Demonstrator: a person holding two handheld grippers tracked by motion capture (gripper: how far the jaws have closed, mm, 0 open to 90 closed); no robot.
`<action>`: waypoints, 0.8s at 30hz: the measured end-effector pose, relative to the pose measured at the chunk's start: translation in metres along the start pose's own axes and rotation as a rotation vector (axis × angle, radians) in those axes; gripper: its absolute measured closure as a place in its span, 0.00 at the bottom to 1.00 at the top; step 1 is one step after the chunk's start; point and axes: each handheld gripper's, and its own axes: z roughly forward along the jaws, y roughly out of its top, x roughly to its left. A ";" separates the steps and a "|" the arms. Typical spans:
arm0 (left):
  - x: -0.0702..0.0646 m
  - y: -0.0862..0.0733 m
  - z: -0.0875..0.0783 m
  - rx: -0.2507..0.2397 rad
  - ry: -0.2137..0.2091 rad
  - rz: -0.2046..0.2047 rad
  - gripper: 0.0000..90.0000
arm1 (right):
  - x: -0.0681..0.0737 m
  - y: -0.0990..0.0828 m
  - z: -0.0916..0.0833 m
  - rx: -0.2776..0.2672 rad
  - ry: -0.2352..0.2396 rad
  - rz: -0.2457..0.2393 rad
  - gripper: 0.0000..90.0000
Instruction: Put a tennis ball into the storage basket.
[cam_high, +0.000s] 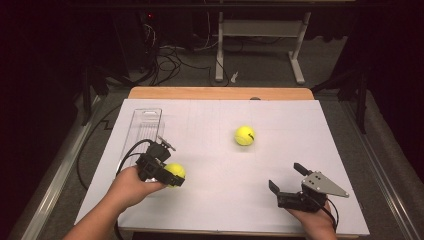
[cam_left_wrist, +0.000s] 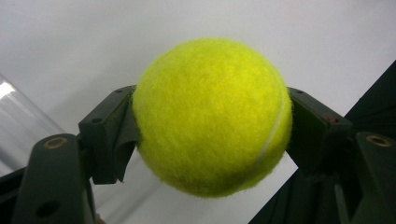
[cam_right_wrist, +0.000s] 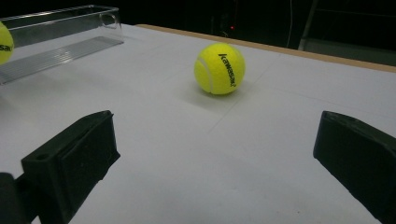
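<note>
High view findings: one tennis ball (cam_high: 174, 173) is clamped between the jaws of the left gripper (cam_high: 170, 176), just beside the near end of the clear plastic tray (cam_high: 145, 125), which is seen empty. A second tennis ball (cam_high: 244, 135) is observed well right of the tray, untouched. The right gripper (cam_high: 286, 177) is held spread and empty. Loading is judged barely begun: both balls remain outside the tray.

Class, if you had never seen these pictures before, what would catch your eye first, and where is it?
A bright yellow tennis ball clamped in the left gripper near the table's left front. A second ball lies free mid-table. The right gripper stands open at the right front, empty.
</note>
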 end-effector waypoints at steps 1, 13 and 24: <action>0.000 0.002 -0.002 0.000 0.003 -0.002 0.29 | 0.000 0.000 0.000 -0.002 0.000 0.000 0.00; 0.006 0.014 -0.020 0.026 0.037 -0.019 0.29 | 0.001 0.001 -0.001 -0.011 0.007 -0.007 0.00; 0.022 0.028 -0.038 0.019 0.082 -0.069 0.30 | 0.001 0.001 -0.001 -0.009 0.006 -0.004 0.00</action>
